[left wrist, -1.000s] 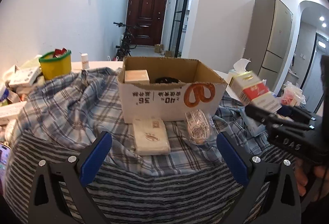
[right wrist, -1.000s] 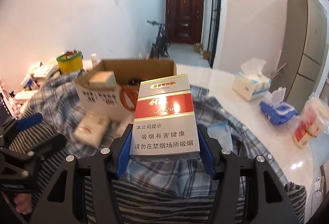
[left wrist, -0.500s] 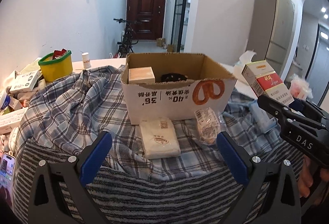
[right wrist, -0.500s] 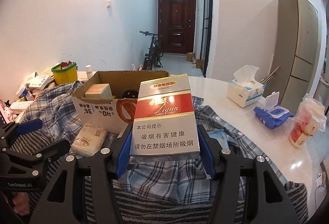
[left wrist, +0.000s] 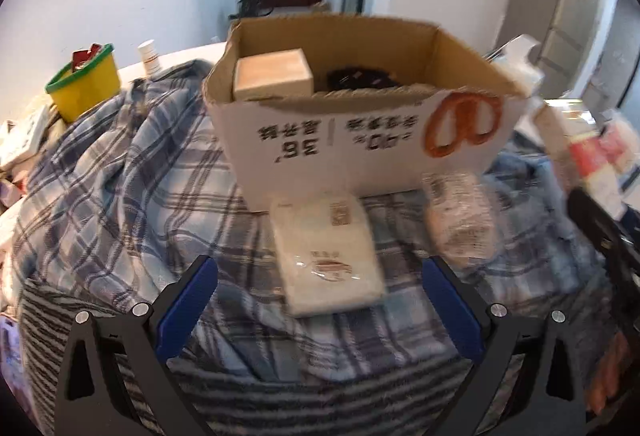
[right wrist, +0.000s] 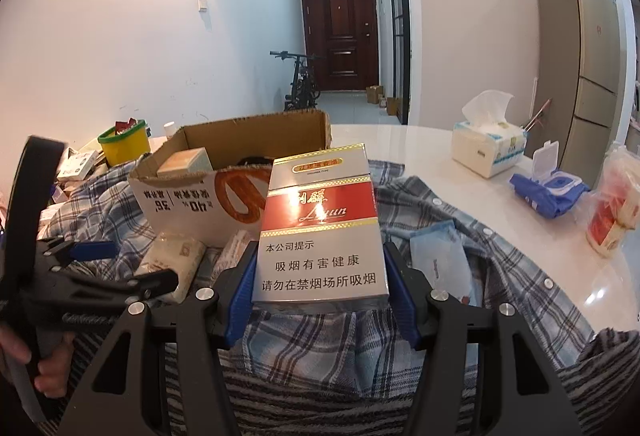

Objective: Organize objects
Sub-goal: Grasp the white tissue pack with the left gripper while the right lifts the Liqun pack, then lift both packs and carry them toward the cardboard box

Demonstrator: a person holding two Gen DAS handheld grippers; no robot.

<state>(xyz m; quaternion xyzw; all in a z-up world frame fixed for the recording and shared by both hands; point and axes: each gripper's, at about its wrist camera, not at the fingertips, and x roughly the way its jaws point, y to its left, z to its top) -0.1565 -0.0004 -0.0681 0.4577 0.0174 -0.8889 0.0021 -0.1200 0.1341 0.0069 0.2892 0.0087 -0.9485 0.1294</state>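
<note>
Right hand-held gripper (right wrist: 320,300) clamped the cigarette carton (right wrist: 320,232), left hand-held gripper (left wrist: 320,300) gaped over the tissue pack (left wrist: 326,252); next: drop carton into cardboard box (right wrist: 224,171).

A dark red door (right wrist: 339,29) stands at twelve o'clock down the hall, a bicycle (right wrist: 301,83) parked just left of it. A tall fridge (right wrist: 582,51) fills two o'clock beside the white table (right wrist: 420,155).
</note>
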